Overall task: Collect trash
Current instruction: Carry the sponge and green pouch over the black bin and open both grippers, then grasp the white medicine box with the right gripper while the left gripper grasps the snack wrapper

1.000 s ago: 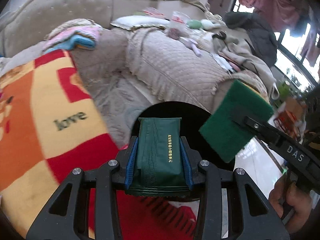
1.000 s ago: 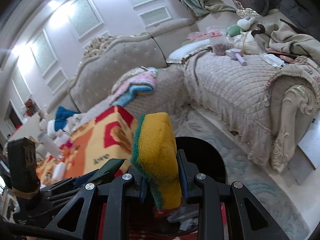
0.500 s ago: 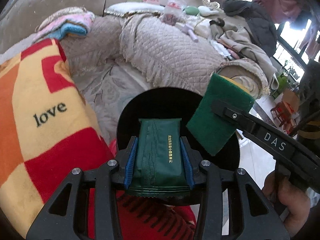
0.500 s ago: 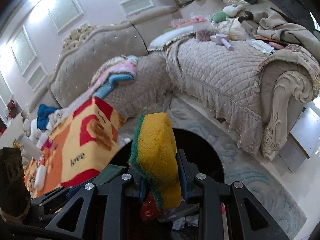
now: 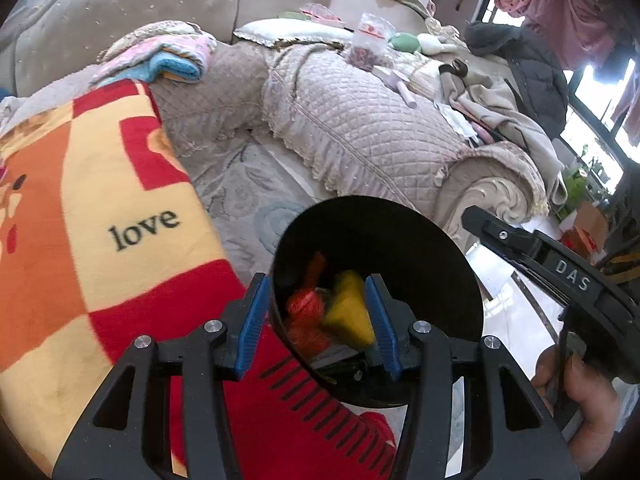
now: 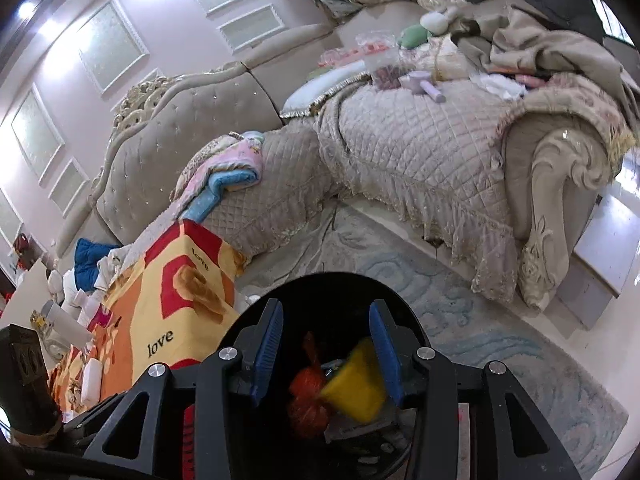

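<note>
Jaws on both grippers have just been opening and now stand released with nothing between them: the left gripper (image 5: pixel 316 320) and right gripper (image 6: pixel 326 354) both hover over the black bin (image 5: pixel 460 264), so dropped trash lands inside. A yellow sponge (image 6: pixel 354 388) lies in the bin at about 4 o'clock from the red bag (image 6: pixel 308 400); the green packet is not clearly visible. At 9 o'clock a "love" blanket (image 5: pixel 120 240) crowds the bin's rim. Farther off, at 12 o'clock, a quilted sofa (image 5: pixel 360 120) carries clutter, possibly more trash; reaching it means clearing the bin and blanket.
</note>
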The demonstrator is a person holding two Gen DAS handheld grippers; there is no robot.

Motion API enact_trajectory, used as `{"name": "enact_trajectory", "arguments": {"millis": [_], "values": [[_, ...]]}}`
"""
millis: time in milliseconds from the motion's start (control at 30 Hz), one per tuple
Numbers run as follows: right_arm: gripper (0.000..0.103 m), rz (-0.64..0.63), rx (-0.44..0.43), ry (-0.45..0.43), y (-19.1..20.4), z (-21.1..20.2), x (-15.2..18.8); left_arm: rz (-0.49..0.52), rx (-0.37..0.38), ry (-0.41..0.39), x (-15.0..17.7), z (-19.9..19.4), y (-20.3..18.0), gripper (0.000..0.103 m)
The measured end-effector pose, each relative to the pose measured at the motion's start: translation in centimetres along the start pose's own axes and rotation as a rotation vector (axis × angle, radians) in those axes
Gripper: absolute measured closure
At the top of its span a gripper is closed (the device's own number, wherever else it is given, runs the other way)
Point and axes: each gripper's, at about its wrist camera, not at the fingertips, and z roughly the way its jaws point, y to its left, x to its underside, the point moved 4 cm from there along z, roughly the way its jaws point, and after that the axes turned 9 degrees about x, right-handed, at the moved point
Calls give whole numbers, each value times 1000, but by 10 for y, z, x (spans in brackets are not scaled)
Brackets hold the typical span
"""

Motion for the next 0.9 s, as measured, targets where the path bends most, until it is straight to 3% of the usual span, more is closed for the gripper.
{"name": "enact_trajectory", "arguments": {"millis": [200, 600, 767, 833, 900], "values": [[60, -53, -38, -60, 26, -17, -2, -25, -50, -49, 1, -22, 12, 55], [59, -134, -133, -55, 98, -22, 26, -52, -169, -156, 16, -94, 40, 55], [55, -295, -367, 69, 170, -14, 62, -150, -263, -269, 24, -164, 87, 53], [55, -390, -420, 85, 199, -17, 79, -220, -294, -301, 31, -198, 123, 45], [52, -480, -487, 106, 229, -21, 99, -275, -329, -320, 43, -228, 161, 45]]}}
